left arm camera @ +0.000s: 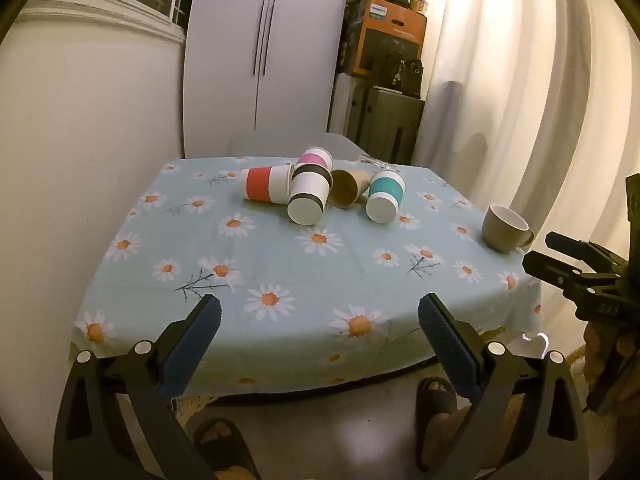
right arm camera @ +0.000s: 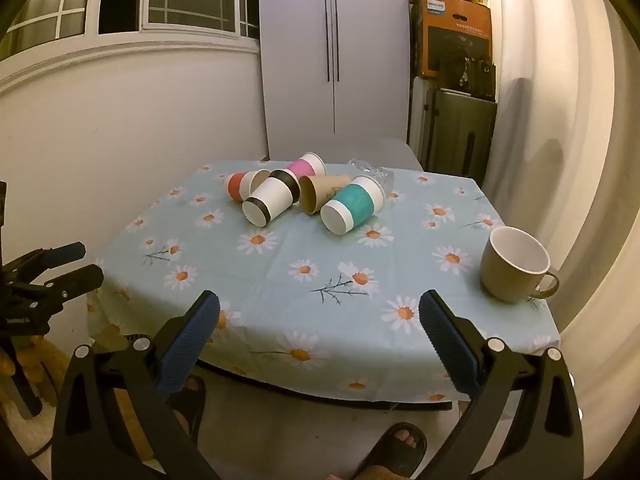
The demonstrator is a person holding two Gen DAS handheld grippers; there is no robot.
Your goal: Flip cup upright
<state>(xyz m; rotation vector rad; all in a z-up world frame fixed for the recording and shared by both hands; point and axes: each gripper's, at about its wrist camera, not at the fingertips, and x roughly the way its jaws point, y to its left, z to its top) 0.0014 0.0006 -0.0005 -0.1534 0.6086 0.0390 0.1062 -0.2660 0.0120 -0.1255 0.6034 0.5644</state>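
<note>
Several paper cups lie on their sides in a cluster at the far middle of the table: a red-banded cup (left arm camera: 266, 184) (right arm camera: 240, 185), a black-banded cup (left arm camera: 309, 196) (right arm camera: 272, 202), a pink-banded cup (left arm camera: 316, 159) (right arm camera: 306, 166), a plain brown cup (left arm camera: 348, 188) (right arm camera: 320, 196) and a teal-banded cup (left arm camera: 385, 197) (right arm camera: 352, 205). A tan mug (left arm camera: 505, 228) (right arm camera: 514, 266) stands upright at the right edge. My left gripper (left arm camera: 320, 320) and right gripper (right arm camera: 320, 318) are both open and empty, hovering over the near table edge.
The table carries a light blue daisy tablecloth (left arm camera: 320, 280) (right arm camera: 312, 280). A clear plastic item (right arm camera: 372, 172) lies behind the cups. A white cabinet, stacked boxes and curtains stand behind. The person's sandalled feet (left arm camera: 436, 400) are below the near edge.
</note>
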